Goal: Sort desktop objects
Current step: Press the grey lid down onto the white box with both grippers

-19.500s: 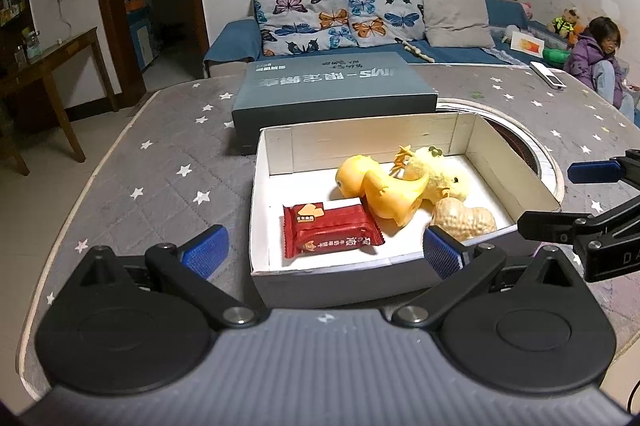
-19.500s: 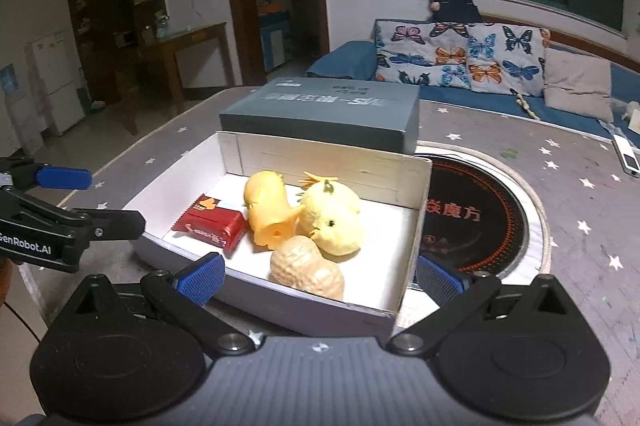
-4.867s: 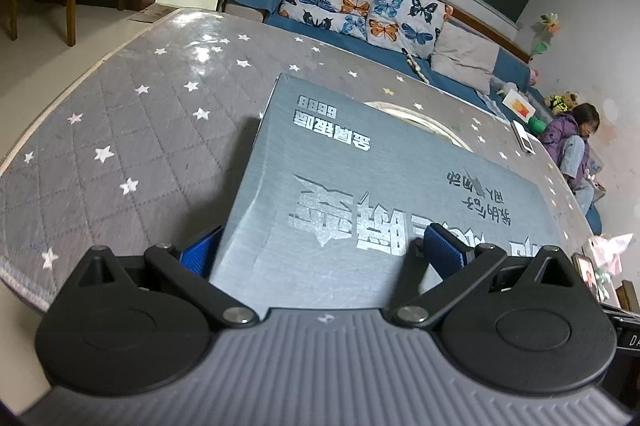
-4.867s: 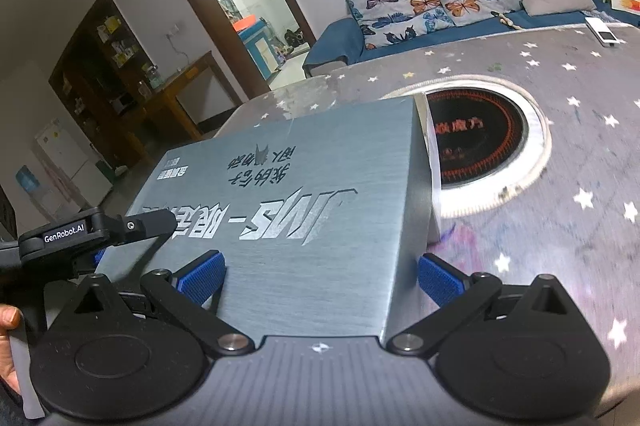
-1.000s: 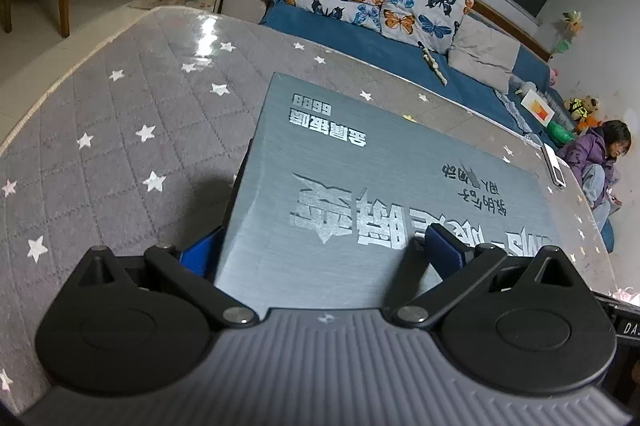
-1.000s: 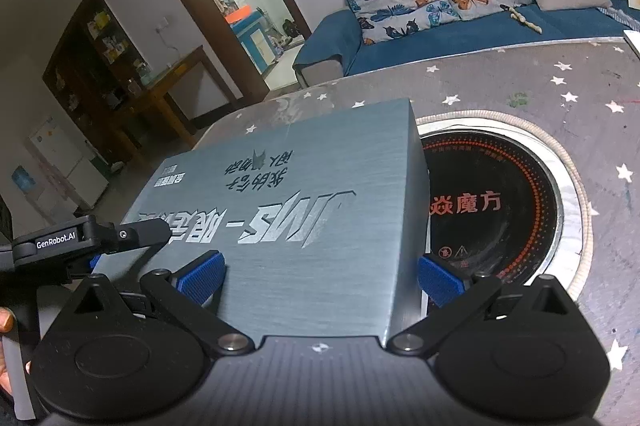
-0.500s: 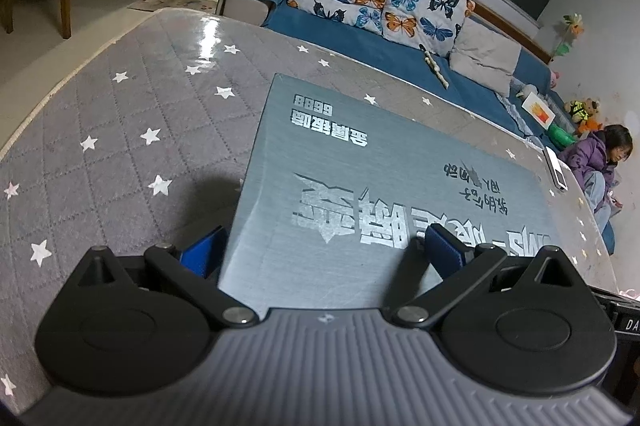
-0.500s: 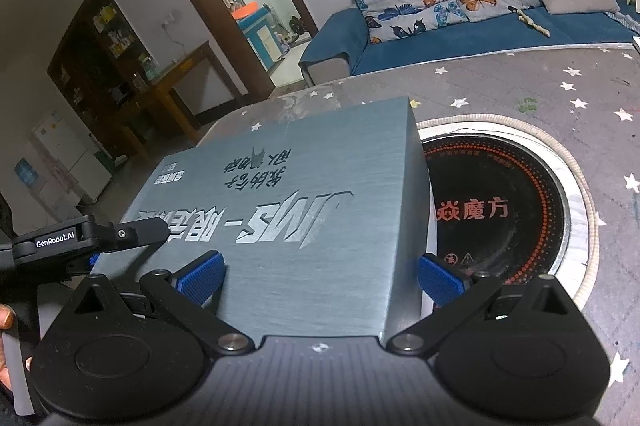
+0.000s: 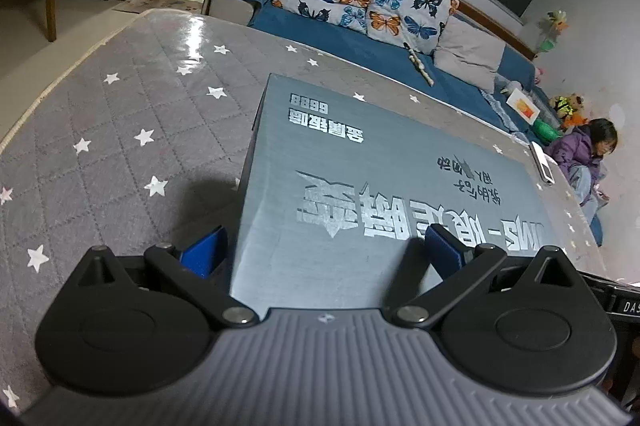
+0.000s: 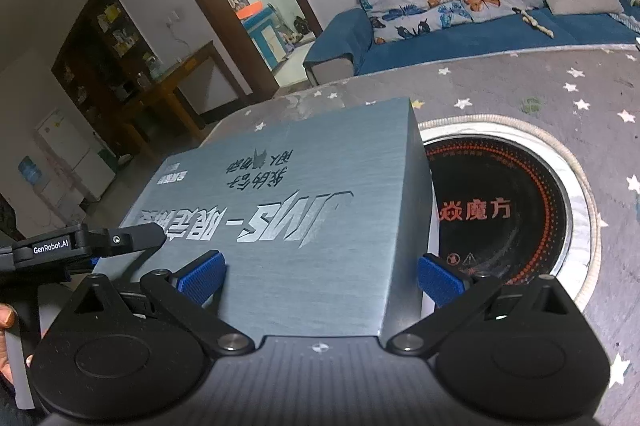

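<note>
1. Left gripper (image 9: 324, 250): black linkage arms, silver pivot screws, blue ribbed pads, grey ridged housing.
2. Right gripper (image 10: 322, 276): same build.
3. White "GenRobot.AI" lettering on left gripper's black finger.

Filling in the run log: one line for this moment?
lid: on box | left claw: open, straddling corner | right claw: open, straddling corner

Your box lid (image 10: 304, 218) hides whatever sits beneath | burner ring (image 10: 520, 210) covered at 9 o'clock by lid | left gripper (image 10: 92, 246) cut off at frame's edge
</note>
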The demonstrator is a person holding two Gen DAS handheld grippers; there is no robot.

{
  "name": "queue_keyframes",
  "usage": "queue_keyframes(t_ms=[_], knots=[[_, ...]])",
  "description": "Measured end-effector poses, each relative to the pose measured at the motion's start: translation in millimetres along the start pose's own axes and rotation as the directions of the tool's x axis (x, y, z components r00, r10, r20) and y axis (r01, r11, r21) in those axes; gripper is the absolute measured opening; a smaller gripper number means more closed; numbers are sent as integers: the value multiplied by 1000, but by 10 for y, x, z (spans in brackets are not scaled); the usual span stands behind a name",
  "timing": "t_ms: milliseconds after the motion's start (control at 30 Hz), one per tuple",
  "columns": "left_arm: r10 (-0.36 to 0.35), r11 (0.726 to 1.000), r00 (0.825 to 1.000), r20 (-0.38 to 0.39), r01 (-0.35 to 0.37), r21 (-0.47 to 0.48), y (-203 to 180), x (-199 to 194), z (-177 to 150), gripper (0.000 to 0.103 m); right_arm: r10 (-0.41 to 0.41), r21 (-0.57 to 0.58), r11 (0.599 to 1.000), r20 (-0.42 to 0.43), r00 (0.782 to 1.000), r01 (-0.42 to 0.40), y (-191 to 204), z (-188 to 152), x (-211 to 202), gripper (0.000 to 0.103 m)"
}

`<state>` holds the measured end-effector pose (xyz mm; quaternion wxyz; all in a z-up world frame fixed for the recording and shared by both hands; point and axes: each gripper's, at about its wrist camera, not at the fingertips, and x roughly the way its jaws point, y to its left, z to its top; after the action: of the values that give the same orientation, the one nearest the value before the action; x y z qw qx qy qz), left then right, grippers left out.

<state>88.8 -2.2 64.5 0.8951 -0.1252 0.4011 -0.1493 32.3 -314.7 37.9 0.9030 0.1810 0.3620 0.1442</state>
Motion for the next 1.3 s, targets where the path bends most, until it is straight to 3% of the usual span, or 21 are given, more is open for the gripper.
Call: queue_keyframes(t_ms=[300, 533, 1300], knots=[[0, 1000, 1000, -10, 0, -14, 84, 4, 19, 103, 8, -36, 999, 5, 1000, -7, 91, 5, 13, 103], [-29, 999, 1000, 1, 29, 15, -65, -33, 61, 103, -16, -47, 999, 37, 999, 18, 68, 69, -103, 103], [12, 999, 1000, -12, -11, 50, -47, 110, 78, 103, 20, 38, 999, 1, 1000, -20, -96, -18, 46, 103]])
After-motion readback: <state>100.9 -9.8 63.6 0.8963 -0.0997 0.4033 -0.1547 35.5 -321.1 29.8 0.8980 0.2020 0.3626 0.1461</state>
